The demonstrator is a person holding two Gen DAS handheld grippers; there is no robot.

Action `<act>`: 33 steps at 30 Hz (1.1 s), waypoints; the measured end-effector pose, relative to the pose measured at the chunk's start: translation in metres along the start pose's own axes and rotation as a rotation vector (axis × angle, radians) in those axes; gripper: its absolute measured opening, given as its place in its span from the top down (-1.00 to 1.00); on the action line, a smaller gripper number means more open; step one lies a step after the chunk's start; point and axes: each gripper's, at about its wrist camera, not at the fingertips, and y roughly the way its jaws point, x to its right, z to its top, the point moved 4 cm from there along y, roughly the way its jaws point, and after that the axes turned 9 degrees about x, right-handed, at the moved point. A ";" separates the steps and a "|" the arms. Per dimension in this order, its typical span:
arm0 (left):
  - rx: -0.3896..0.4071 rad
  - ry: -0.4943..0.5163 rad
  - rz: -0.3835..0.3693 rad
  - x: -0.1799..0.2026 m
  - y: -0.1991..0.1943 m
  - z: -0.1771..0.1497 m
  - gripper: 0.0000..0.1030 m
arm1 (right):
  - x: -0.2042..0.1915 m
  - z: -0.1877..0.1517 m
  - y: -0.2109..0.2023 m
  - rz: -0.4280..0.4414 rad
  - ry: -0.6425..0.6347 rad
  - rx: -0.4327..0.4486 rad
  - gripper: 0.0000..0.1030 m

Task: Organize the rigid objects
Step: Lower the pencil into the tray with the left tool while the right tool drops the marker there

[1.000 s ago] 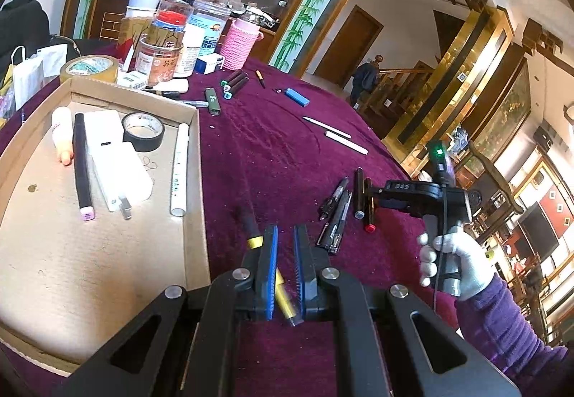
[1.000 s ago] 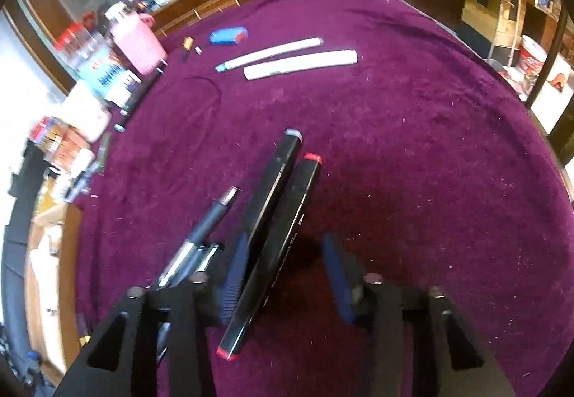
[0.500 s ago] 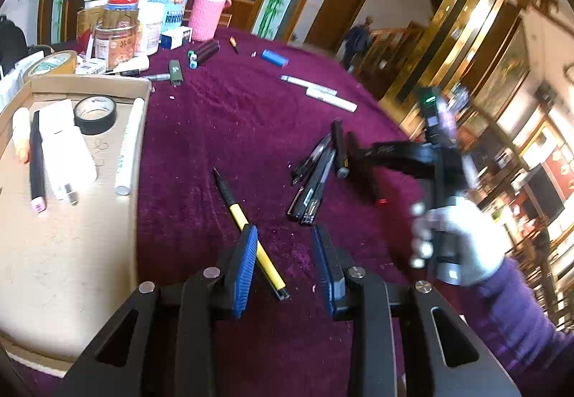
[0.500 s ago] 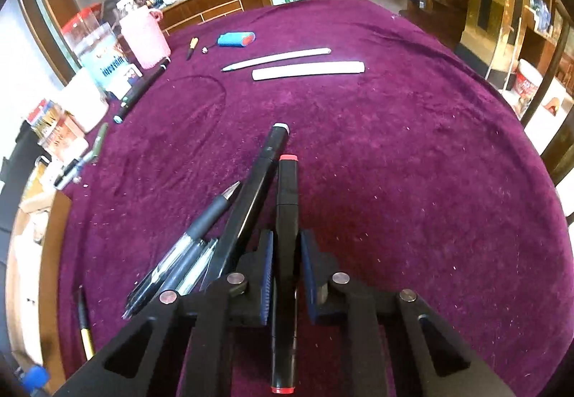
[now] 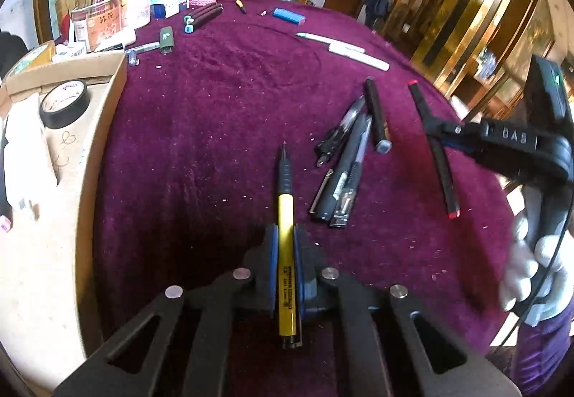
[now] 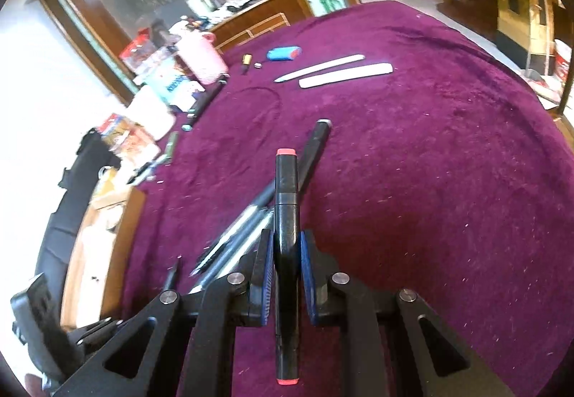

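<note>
Left wrist view: the yellow pen (image 5: pixel 286 246) lies lengthwise between the left gripper (image 5: pixel 286 246) pads, clamped tight, tip pointing away over the purple tablecloth (image 5: pixel 215 145). Just beyond lie loose black pens (image 5: pixel 344 167). Right wrist view: the right gripper (image 6: pixel 286 267) is closed narrowly on a red-capped black marker (image 6: pixel 286 217), lifted above those pens.

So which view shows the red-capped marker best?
The right wrist view: the red-capped marker runs full length, clamped in the right gripper. The left wrist view shows it smaller, partly behind that gripper.
</note>
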 end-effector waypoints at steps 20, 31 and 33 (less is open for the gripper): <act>0.200 -0.250 0.221 -0.164 -0.117 0.022 0.84 | -0.168 -0.027 0.025 0.403 -0.055 -0.187 0.68; 0.059 -0.295 0.353 -0.247 -0.094 0.032 0.84 | -0.257 -0.066 0.110 0.383 -0.096 -0.345 0.67; 0.051 -0.294 0.341 -0.248 -0.091 0.035 0.82 | -0.265 -0.069 0.124 0.347 -0.113 -0.357 0.67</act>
